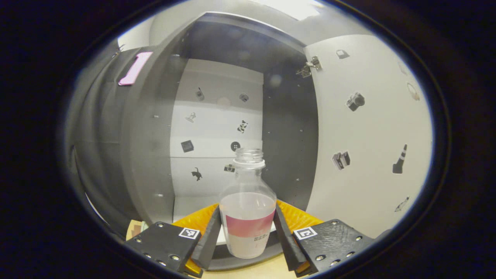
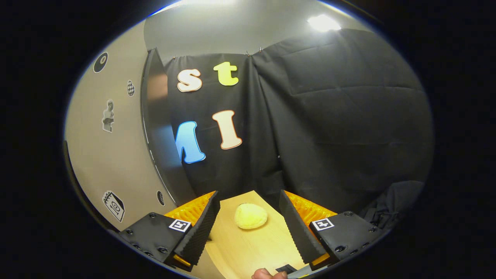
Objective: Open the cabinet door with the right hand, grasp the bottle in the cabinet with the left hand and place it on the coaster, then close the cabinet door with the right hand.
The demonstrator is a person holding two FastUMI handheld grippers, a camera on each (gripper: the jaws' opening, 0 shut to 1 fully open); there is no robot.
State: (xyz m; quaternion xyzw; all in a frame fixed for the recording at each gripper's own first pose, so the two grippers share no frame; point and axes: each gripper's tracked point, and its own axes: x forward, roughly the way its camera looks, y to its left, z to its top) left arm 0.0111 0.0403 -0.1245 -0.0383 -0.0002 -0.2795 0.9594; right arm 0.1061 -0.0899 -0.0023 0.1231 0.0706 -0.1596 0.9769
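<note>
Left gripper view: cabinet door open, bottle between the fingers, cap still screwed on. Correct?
Not quite. The left gripper view shows the bottle has no cap: its threaded neck is bare and open. The rest holds: the cabinet door stands open and the bottle sits between the left gripper fingers.

Clear bottle (image 1: 247, 209), seemingly pink-banded label

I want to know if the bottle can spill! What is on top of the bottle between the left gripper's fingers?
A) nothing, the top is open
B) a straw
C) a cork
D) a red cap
A: in the left gripper view the bottle has a bare threaded neck with no cap, and it stands upright between the left gripper fingers.
</note>
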